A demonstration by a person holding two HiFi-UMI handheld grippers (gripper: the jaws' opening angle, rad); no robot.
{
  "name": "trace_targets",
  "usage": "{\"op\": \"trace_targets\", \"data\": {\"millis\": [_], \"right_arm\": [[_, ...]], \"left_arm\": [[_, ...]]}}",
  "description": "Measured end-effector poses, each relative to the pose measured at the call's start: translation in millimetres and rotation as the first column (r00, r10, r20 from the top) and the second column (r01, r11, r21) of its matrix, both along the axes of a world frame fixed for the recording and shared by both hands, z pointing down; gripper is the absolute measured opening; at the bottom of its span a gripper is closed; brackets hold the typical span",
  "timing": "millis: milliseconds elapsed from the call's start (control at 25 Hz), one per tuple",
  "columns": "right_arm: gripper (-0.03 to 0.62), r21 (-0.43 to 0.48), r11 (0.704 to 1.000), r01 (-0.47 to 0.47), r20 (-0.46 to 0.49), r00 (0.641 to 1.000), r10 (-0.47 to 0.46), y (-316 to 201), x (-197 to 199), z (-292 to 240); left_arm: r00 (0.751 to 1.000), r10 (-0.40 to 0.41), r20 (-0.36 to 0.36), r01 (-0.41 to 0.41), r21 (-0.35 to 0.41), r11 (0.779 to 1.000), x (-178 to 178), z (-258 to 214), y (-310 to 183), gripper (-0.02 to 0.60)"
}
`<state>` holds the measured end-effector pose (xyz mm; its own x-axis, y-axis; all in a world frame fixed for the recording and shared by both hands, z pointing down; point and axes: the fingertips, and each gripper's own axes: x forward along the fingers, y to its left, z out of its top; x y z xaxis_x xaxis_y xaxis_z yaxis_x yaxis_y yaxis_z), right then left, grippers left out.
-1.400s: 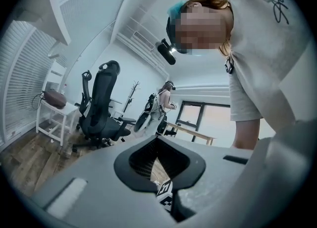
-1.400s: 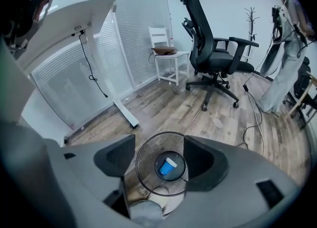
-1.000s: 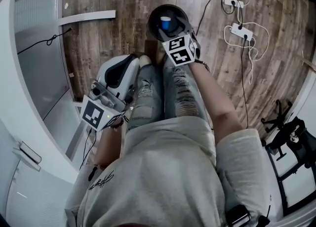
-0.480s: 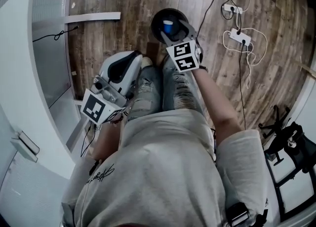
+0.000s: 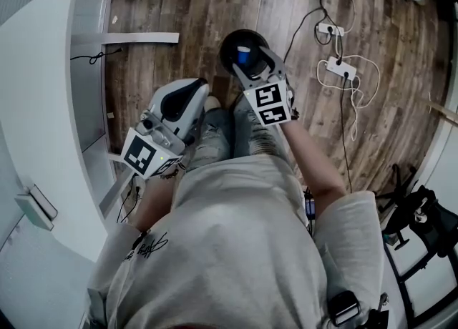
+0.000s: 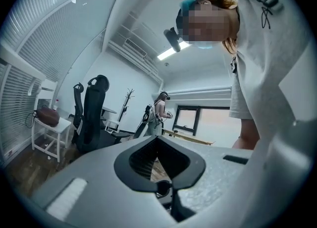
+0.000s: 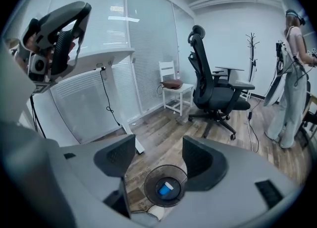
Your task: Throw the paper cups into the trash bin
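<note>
A round black trash bin stands on the wooden floor just ahead of the person's feet. A blue paper cup lies inside it. My right gripper hovers over the bin's near rim, open and holding nothing. In the right gripper view the bin and the cup show far below, between the two spread fingers. My left gripper is held beside the left leg, away from the bin. In the left gripper view its jaws are shut with nothing in them and point up into the room.
A white desk runs along the left. Power strips with cables lie on the floor to the right of the bin. A black office chair, a small white chair and another person are farther off.
The head camera has tipped, so the floor slid down the picture. My right gripper has drawn back slightly from over the bin. The cup stays in the bin.
</note>
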<state>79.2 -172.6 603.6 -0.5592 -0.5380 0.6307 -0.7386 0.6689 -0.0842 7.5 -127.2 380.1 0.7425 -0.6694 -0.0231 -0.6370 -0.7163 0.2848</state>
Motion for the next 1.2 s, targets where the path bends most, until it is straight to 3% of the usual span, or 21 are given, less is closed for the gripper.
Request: {"op": "trace_targets", "data": {"millis": [480,1200], "right_arm": [[0.291,0.092,0.996,0.0,0.047,0.999,-0.004,-5,4,-71],[0.291,0.208,0.976,-0.066,0.189,0.982,0.026,-16,13,-181]], "left_arm": [[1.0,0.027,0.013,-0.028,0.041,0.999,8,-32,-1,0.005],[0.998,0.049,0.029,-0.053,0.137,0.989,15,-83,-10,0.005]]}}
